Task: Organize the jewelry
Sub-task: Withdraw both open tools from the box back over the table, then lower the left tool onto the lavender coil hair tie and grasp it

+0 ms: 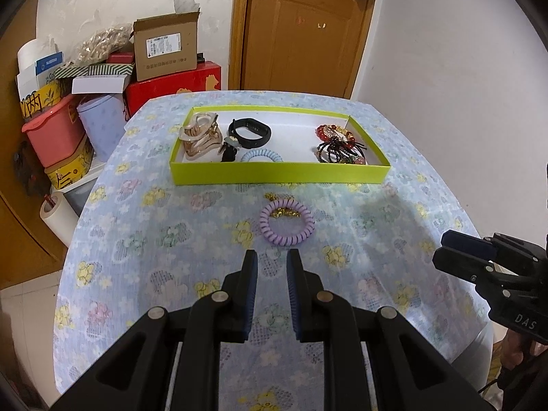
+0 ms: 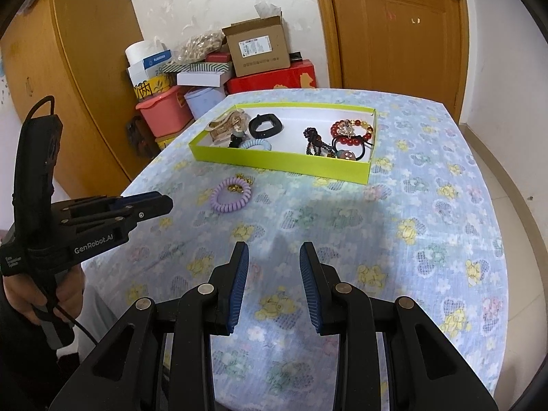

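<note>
Left gripper [image 1: 271, 257] and right gripper [image 2: 274, 250] both hang over the flowered tablecloth [image 1: 144, 239], jaws parted with nothing between the blue pads. A purple coil hair tie [image 1: 286, 222] lies on the cloth just ahead of the left gripper, a small gold chain [image 1: 286, 211] draped across it, near the front wall of the lime-green tray [image 1: 281, 173]. The tray holds a black band [image 1: 251, 132], a blue coil tie [image 1: 262, 156], and red bead bracelets [image 1: 337, 137].
</note>
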### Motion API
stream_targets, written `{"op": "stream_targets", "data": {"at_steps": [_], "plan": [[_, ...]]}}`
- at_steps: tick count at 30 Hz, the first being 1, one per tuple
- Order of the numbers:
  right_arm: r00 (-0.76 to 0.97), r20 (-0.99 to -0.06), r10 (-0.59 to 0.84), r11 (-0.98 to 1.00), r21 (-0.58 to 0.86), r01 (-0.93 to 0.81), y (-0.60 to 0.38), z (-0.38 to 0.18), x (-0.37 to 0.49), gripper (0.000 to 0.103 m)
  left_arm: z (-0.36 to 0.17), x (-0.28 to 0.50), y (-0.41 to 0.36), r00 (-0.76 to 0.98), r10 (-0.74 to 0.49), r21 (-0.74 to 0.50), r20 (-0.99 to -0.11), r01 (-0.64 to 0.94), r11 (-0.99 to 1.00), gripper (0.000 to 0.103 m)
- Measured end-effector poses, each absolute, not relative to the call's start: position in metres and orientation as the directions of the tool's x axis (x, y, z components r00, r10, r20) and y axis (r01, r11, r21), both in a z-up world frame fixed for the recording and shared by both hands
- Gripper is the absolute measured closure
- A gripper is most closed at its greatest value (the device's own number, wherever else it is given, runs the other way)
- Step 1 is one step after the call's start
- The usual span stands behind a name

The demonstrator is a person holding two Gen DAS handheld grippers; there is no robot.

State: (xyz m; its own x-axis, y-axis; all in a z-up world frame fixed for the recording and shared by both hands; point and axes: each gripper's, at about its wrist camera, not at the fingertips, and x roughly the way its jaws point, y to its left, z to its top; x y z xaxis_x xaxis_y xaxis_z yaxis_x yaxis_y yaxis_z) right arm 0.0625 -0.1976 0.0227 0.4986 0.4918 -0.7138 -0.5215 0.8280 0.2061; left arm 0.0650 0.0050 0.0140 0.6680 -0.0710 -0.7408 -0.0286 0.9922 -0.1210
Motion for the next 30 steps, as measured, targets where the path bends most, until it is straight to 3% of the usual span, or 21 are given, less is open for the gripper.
{"op": "stream_targets", "data": {"at_steps": [4,23,30], "plan": [[0.496,-0.719,0.486,0.829,0.2,-0.523,-0.195,0.021,0.064,0.071,0.01,0.067,0.008,0.662,-0.076,-0.129,-0.746,-0.031,0.991,0.079],[0.465,-0.752,0.467,0.839,0.21,-0.503,-0.192,0.004,0.083,0.071,-0.024,0.13,0.016,0.605,-0.091,-0.158,-0.791,-0.058,0.986,0.078],[0.455,-0.759,0.466,0.84,0.218,-0.496,-0.191,-0.002,0.089,0.071,-0.028,0.136,0.002,0.613,-0.055,-0.08,-0.788,-0.013,0.997,0.078]]}}
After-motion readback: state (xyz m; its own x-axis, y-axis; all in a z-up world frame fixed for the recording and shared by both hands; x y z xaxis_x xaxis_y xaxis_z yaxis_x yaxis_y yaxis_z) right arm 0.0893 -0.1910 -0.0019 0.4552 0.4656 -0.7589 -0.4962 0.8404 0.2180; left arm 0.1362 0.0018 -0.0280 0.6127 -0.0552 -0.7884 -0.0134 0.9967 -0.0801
